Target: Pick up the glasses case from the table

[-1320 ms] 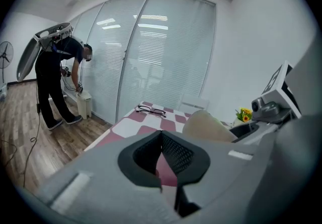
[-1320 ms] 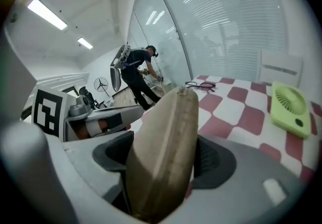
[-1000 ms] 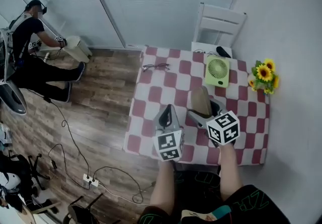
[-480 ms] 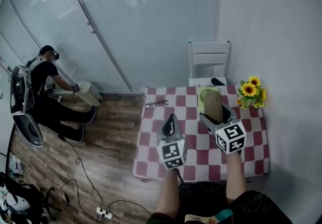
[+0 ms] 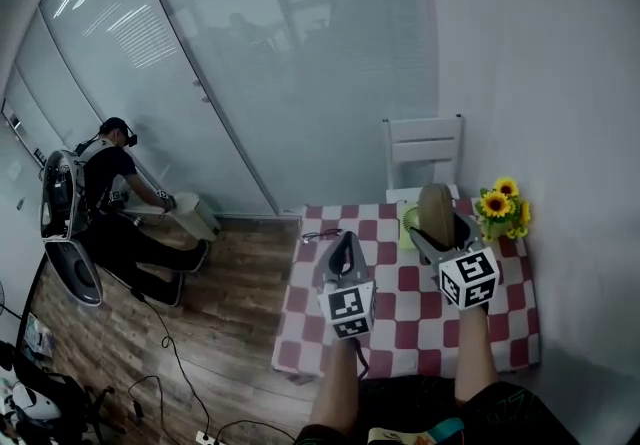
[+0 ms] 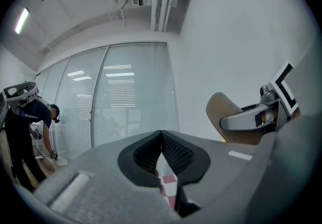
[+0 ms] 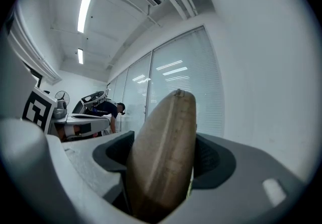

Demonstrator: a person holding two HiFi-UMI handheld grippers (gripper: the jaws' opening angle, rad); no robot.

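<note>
Above table: glasses case, long axis to 12 o'clock.
Right gripper: pinches it.
Left gripper: pressed together, empty.

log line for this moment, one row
right gripper: shut on case | case: held above table | left gripper: shut, empty | glasses: on table

Lower end of glasses case buried between right gripper jaws; bottom cut by picture edge in right gripper view. Green fan just left of case, mostly hidden behind it. Chair seat behind case, covered. Spectacles well left of case, too small for detail.
</note>
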